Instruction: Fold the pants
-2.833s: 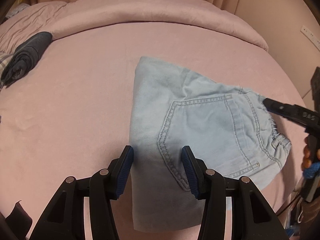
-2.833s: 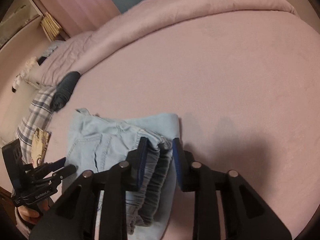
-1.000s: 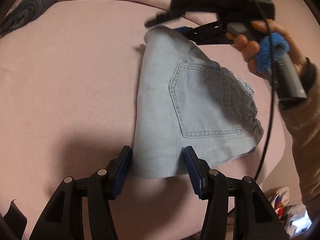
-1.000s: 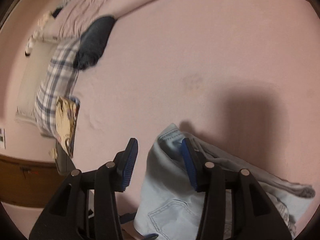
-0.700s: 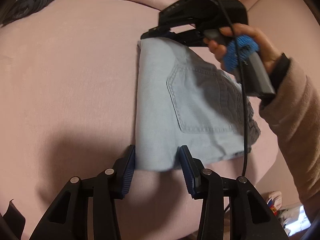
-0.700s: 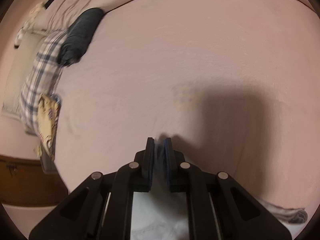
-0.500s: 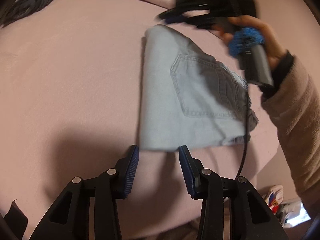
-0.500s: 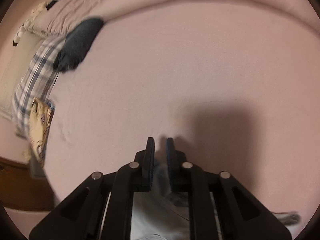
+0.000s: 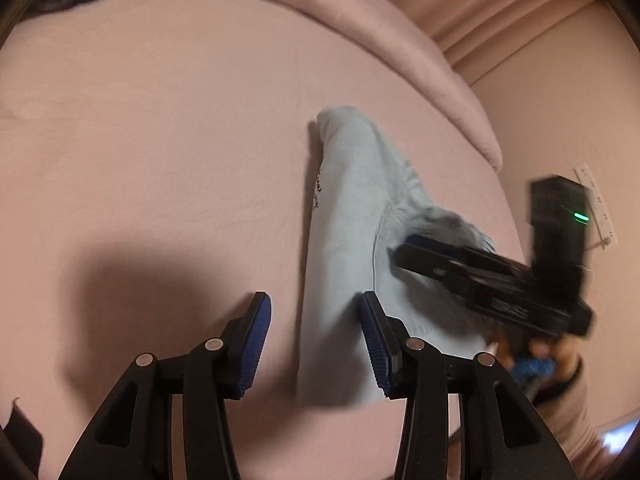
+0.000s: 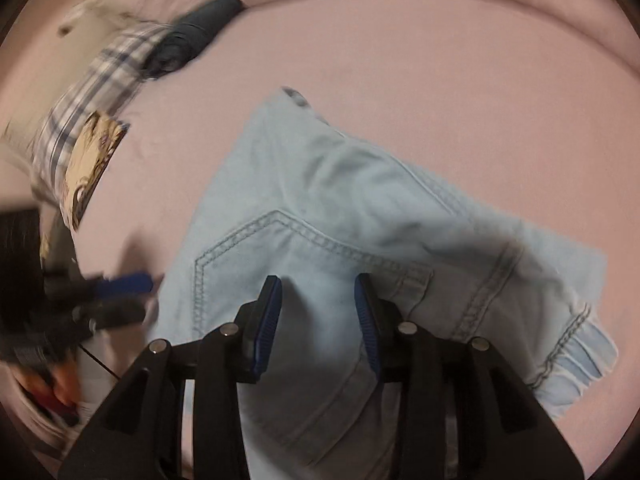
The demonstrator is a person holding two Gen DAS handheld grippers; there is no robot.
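Folded light-blue jeans (image 9: 352, 216) lie on the pink bed (image 9: 160, 140). My left gripper (image 9: 314, 320) is open low over their near left edge. A strip of denim lies between its pads, and neither pad presses on it. In the left wrist view my right gripper (image 9: 404, 248) is blurred and reaches in from the right over the gathered waistband. In the right wrist view the right gripper (image 10: 318, 300) hovers over the jeans (image 10: 340, 208) by the back pocket. Its jaws are opening and grip nothing. The left gripper (image 10: 124, 284) is a blur at the left.
A dark grey folded garment (image 10: 196, 28) and a plaid pillow (image 10: 100, 76) lie at the far left of the bed. A rolled pink duvet (image 9: 360, 28) runs along the back. The bed's edge and a wall socket strip (image 9: 596, 204) are at the right. A hand (image 9: 560, 356) holds the right gripper.
The right gripper was shut on the jeans' far corner. It has let go, opened and swung back over the pocket side. The left gripper has shifted, and the jeans' near edge is now between its fingers.
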